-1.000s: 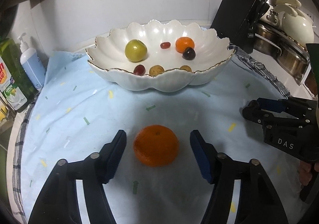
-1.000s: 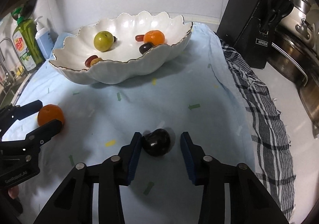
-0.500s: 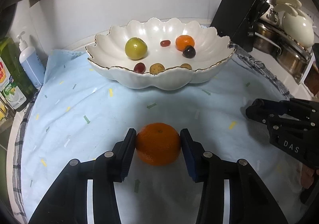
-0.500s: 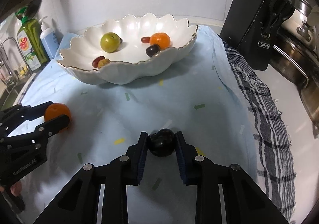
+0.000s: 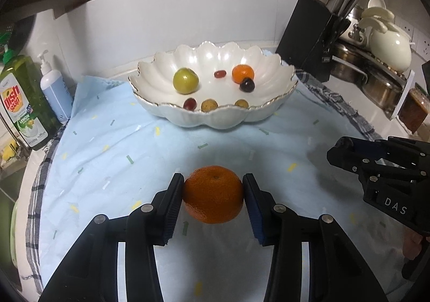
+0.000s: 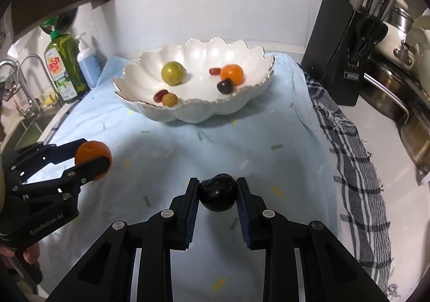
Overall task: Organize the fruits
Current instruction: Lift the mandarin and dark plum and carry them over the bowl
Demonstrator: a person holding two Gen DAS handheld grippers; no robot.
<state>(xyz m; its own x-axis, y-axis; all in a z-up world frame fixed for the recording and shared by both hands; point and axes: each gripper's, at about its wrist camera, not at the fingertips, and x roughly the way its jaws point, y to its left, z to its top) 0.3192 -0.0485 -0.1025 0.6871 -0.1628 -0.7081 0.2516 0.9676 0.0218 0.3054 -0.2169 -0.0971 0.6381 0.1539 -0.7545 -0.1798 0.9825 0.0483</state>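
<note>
Legible text: "dish soap", "LEMON" on green bottle (image 5: 22,103); "DAS" on right gripper (image 5: 339,150); "GenRobot.AI" on left gripper (image 6: 92,156); "OPPEIN" on knife block (image 6: 340,52).

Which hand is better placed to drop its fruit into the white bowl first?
Probably the right: the right gripper, clamped on the dark plum, faces open bowl floor. The left gripper holds the orange, equally ready.

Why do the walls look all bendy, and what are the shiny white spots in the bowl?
Both wrist views use a fisheye lens, so straight edges bow and the corners go black. In the left wrist view the bowl shows bright glare on its back wall; in the right wrist view the same glare sits there, and everything stays fairly sharp.
</note>
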